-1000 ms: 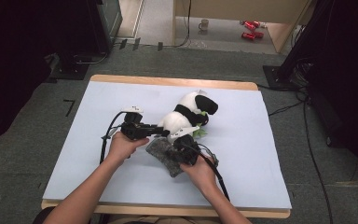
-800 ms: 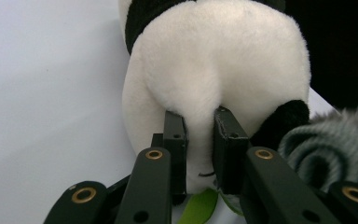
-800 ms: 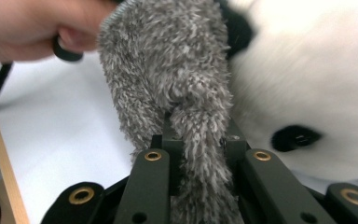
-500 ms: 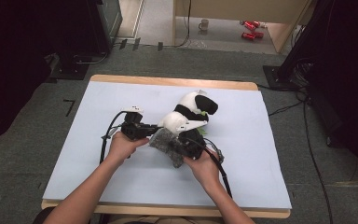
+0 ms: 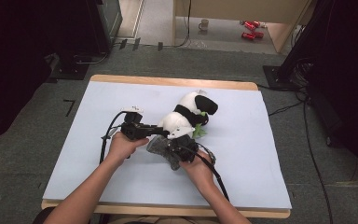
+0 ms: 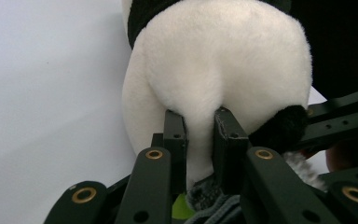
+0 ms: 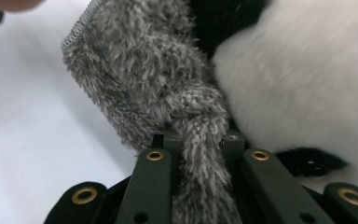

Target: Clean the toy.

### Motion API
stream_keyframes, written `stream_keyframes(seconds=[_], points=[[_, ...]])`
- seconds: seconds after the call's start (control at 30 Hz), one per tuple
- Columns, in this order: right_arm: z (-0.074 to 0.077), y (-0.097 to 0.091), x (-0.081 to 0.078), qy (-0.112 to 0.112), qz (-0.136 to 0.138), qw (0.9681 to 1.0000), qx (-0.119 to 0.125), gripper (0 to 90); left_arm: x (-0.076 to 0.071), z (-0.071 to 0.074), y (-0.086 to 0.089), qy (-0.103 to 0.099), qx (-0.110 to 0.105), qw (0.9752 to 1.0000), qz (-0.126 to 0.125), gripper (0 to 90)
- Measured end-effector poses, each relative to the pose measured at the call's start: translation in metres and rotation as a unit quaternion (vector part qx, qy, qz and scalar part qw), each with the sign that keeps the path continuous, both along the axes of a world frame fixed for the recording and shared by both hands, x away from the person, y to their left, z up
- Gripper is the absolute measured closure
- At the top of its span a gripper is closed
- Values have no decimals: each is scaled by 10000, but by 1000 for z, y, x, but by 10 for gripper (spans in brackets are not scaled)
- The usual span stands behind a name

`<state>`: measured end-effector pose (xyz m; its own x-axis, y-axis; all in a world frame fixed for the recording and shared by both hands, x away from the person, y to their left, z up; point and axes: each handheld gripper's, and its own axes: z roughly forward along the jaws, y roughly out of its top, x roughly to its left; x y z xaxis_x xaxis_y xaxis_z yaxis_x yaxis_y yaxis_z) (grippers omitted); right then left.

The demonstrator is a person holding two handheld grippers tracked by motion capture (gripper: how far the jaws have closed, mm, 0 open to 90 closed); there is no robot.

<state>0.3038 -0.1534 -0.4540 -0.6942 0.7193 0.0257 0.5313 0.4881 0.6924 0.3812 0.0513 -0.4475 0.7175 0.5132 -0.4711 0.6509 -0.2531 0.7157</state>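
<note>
Pale blue table (image 5: 98,140) at frame centre carries the panda plush (image 5: 186,116), its white fur pinched between the left gripper (image 6: 199,140) fingers, while the right gripper (image 7: 200,144) fingers clamp the grey fuzzy cloth (image 7: 158,79) just beside it.

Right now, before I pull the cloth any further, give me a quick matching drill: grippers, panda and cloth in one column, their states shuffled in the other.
Things:
1. left gripper
2. right gripper
3. panda
4. cloth

States:
A. grey and fuzzy, bunched beside the panda's rear
B. shut on the panda's white fur
C. lies on the pale blue table cover, head away from the person
D. shut on a fold of the cloth

Pairs: 1-B, 2-D, 3-C, 4-A
</note>
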Motion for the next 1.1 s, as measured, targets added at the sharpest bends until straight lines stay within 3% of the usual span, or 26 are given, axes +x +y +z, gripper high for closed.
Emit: stream_keyframes(seconds=[0.2, 0.33, 0.47, 0.63, 0.87, 1.0, 1.1], points=[[-9, -1, 3, 127, 13, 9999, -3, 798, -1, 1, -1, -49, 36, 10000, -10, 776], [-19, -3, 7, 437, -16, 9990, -24, 795, -2, 4, -2, -147, 66, 9999, 3, 779], [-22, -9, 11, 743, -101, 9970, 197, 792, -1, 5, -3, -185, 33, 9998, -22, 784], [-14, -10, 11, 834, -37, 9963, 221, 791, -1, 10, -1, -273, -36, 9996, -9, 786], [14, -18, 6, 709, 201, 9963, 449, 790, 1, 19, 7, -464, -74, 9989, 90, 790], [31, -29, 7, 691, 263, 9957, 566, 789, 2, 22, 14, -565, -74, 9983, 157, 790], [40, -43, 9, 659, 159, 9959, 592, 789, 3, 23, 19, -629, 3, 9978, 222, 790]])
